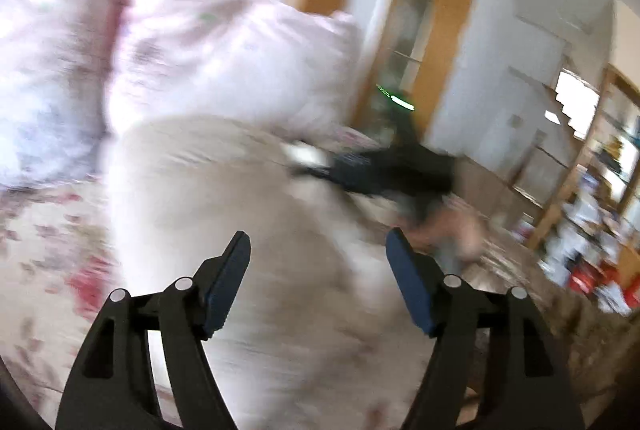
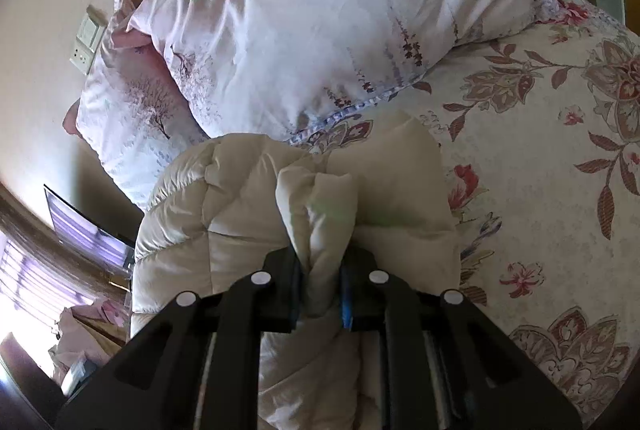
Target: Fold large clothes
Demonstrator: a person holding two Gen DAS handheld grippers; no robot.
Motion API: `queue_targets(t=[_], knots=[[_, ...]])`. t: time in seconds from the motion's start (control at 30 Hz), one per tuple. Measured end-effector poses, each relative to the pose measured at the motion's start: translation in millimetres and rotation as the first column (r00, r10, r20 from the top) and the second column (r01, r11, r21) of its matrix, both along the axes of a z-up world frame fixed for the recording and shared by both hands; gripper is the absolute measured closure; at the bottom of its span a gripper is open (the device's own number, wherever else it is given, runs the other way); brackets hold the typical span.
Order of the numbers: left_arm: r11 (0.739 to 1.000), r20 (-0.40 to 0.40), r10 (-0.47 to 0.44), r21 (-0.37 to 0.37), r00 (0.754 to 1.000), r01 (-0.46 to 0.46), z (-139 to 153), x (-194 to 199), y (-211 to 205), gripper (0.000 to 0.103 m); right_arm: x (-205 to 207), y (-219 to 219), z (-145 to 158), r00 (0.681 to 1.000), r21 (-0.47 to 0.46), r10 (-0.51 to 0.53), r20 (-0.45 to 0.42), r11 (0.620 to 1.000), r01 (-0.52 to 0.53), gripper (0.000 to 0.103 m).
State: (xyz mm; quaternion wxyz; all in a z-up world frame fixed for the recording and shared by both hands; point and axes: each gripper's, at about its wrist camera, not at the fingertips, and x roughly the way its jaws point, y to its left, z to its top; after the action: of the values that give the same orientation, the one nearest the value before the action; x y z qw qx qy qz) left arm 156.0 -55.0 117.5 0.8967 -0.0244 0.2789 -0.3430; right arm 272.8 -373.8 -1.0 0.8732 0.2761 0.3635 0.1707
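A cream quilted puffer garment [image 2: 224, 206] lies bunched on the floral bedspread [image 2: 540, 158]. My right gripper [image 2: 320, 266] is shut on a thick fold of it, the padded cloth bulging out between the jaws. In the blurred left wrist view the same cream garment [image 1: 224, 198] spreads under and ahead of my left gripper [image 1: 318, 246], which is open and empty just above the cloth. The right gripper [image 1: 384, 170] shows there as a dark shape at the garment's far right edge, with a hand behind it.
Pale pink floral pillows [image 2: 320, 14] are piled against the wall at the head of the bed; they also show in the left wrist view [image 1: 192, 62]. A wooden door frame [image 1: 436, 30] and cluttered shelves [image 1: 592, 198] stand to the right. A wall socket [image 2: 86, 38] is at the left.
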Motion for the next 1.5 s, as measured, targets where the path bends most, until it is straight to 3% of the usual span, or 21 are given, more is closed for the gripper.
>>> queue_targets(t=[0.13,0.33,0.7,1.17,1.27,1.4,1.5], knots=[[0.99,-0.056,0.14,0.026,0.989,-0.139,-7,42,27,0.032,-2,-4,-5,1.0,0.024,-0.023,0.006,0.999,0.023,0.088],[0.97,-0.133,0.237,0.089,0.962,-0.227,-35,90,31,0.034,0,-4,-4,0.999,0.014,-0.032,0.014,0.999,0.032,0.088],[0.976,-0.225,0.219,0.065,0.949,-0.209,-66,118,23,0.032,15,-10,-21,0.992,-0.056,-0.112,-0.057,0.993,0.109,0.088],[0.985,-0.341,0.172,0.068,0.924,-0.158,-100,148,16,0.022,25,-19,-44,0.981,-0.053,-0.145,-0.13,0.989,0.139,0.09],[0.987,-0.338,0.161,0.051,0.927,-0.153,-100,147,19,0.021,26,-18,-45,0.981,-0.051,-0.142,-0.134,0.989,0.137,0.09],[0.983,-0.245,0.172,-0.015,0.954,-0.182,-77,136,26,0.03,26,-18,-45,0.981,-0.057,-0.141,-0.132,0.989,0.134,0.09],[0.976,-0.247,0.203,-0.023,0.947,-0.216,-76,143,31,0.03,27,-18,-46,0.981,-0.049,-0.139,-0.133,0.99,0.134,0.09]])
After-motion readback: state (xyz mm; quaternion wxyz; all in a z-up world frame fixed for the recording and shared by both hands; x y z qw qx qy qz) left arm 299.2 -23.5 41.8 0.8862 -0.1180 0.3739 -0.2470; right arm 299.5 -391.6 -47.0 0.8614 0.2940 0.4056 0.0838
